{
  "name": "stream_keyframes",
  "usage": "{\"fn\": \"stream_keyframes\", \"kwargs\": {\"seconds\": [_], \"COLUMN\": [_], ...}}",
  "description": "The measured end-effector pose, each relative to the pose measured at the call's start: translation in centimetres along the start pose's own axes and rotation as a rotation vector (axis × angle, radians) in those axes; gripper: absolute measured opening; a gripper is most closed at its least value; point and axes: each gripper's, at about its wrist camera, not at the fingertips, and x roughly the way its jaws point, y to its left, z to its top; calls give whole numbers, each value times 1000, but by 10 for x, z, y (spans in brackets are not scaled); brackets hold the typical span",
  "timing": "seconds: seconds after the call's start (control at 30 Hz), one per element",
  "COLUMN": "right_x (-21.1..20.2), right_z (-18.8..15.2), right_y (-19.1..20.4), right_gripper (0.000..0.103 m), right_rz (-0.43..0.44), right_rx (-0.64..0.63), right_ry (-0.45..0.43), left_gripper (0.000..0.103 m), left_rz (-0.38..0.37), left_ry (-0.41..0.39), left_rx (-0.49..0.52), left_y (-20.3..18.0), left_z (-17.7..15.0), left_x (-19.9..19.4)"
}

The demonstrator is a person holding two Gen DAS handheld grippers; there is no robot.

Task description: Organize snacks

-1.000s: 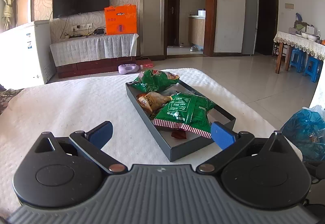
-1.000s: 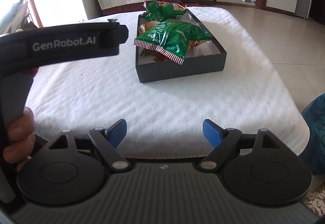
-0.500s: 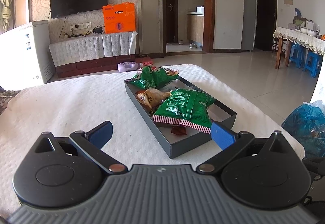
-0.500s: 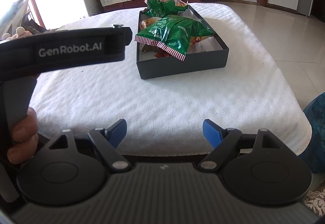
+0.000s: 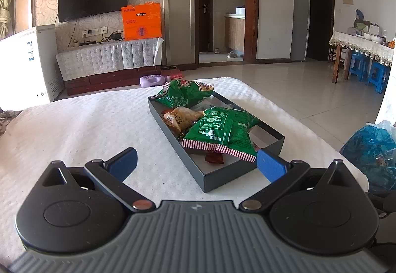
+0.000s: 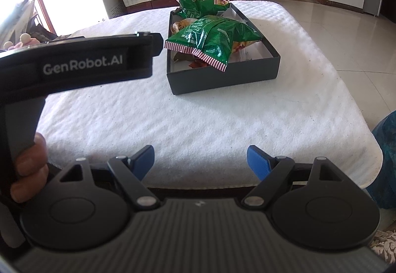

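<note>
A dark grey box (image 5: pixel 230 175) (image 6: pixel 222 77) stands on the white-covered table (image 5: pixel 86 129) and holds several snacks. A green bag with a red-striped edge (image 5: pixel 220 129) (image 6: pixel 212 40) lies at its near end. Another green bag (image 5: pixel 185 94) (image 6: pixel 203 4) leans on the far end, with a tan packet (image 5: pixel 182 118) between them and a small red packet (image 5: pixel 214 157) under the near bag. My left gripper (image 5: pixel 196 161) is open and empty, just short of the box. My right gripper (image 6: pixel 199 159) is open and empty at the table's near edge. The left gripper's body (image 6: pixel 81 67) and hand show at the left of the right wrist view.
A blue plastic bag (image 5: pixel 368 149) sits off the table's right side. Beyond the table are a TV stand with an orange box (image 5: pixel 142 21), a white freezer (image 5: pixel 27 60), and a dining table with blue stools (image 5: pixel 366 72).
Both grippers have drawn back slightly from the box and stayed open. The snacks in the box have not moved.
</note>
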Motion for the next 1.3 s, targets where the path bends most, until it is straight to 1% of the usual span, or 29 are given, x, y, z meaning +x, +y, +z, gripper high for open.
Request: {"fn": "stream_keyframes", "kwargs": {"seconds": [1.3], "right_x": [2], "right_z": [-3], "right_y": [1], "right_gripper": [84], "right_rz": [0], "right_rx": [-2], "right_ry": [6], "left_gripper": [103], "left_rz": [-10], "left_ry": [13], "left_rx": [13], "left_y": [-1], "left_z": [-8], "left_x": [7]}}
